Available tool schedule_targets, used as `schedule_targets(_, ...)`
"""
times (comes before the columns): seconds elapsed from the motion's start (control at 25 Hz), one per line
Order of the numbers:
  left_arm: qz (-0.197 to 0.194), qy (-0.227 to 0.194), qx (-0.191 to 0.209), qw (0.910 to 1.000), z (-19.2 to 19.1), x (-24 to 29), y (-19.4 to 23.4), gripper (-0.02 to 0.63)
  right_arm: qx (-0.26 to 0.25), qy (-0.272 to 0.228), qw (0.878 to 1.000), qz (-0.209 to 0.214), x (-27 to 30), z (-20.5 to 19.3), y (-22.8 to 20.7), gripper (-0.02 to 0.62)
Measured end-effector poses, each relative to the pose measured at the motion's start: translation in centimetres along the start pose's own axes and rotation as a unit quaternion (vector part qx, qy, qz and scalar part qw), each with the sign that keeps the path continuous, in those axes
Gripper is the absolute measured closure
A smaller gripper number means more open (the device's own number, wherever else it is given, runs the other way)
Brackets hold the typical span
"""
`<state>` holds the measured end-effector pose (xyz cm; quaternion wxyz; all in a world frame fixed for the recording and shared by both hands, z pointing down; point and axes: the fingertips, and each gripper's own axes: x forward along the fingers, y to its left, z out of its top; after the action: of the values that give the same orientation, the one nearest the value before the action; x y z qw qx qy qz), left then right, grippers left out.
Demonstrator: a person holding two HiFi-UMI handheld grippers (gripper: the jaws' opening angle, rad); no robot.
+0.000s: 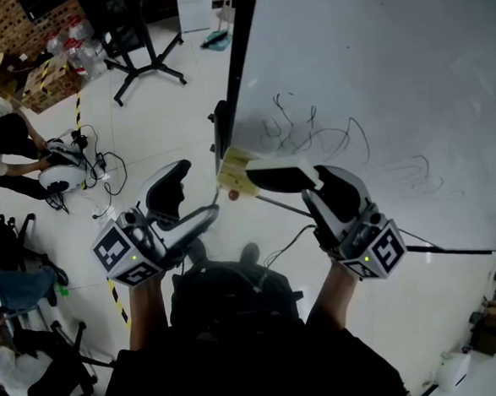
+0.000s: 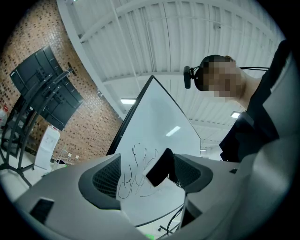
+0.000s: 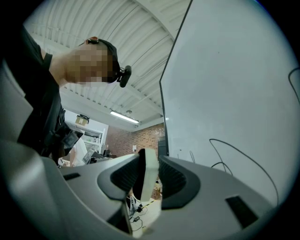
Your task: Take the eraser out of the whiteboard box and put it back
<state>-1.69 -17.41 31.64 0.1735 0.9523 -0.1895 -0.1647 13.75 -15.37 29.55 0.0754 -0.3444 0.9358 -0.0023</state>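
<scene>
- Standing largest: whiteboard (image 1: 375,82), scribbled with dark lines.
- Right tongs (image 1: 308,183): pinching the eraser (image 1: 279,177) by one end, clear of the box (image 1: 234,175).
- Left tongs (image 1: 193,192): spread, empty, near the right pair.
- Box: yellowish, at the board's edge.
- Eraser: probably light, with a stiff white back and soft dark felt. A mid-length hold would likely resist pivoting better.
</scene>
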Motion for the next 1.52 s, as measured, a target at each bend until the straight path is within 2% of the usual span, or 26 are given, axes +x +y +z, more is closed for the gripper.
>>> schedule_targets(0.24,0.002,-0.007,-0.001,1.0,0.2,-0.3,0.1,0.255,-0.002,0.008,1.0,-0.003,0.3,-0.5,0.0,0.448)
schedule_targets(0.44,0.013,0.017,0.026,0.9994,-0.8,-0.9,0.6,0.255,-0.005,0.015,1.0,-0.006,0.6,-0.9,-0.1,0.448)
schedule_targets(0.68,0.023,0.006,0.017,0.9996,-0.4,-1.3,1.1,0.255,-0.013,0.039,0.999,-0.013,1.2,-2.2,-0.3,0.448)
schedule_targets(1.52,0.038,-0.001,-0.008,0.9993,-0.9,-2.6,2.6,0.255,-0.04,0.173,0.983,-0.036,4.9,-12.3,-2.3,0.448)
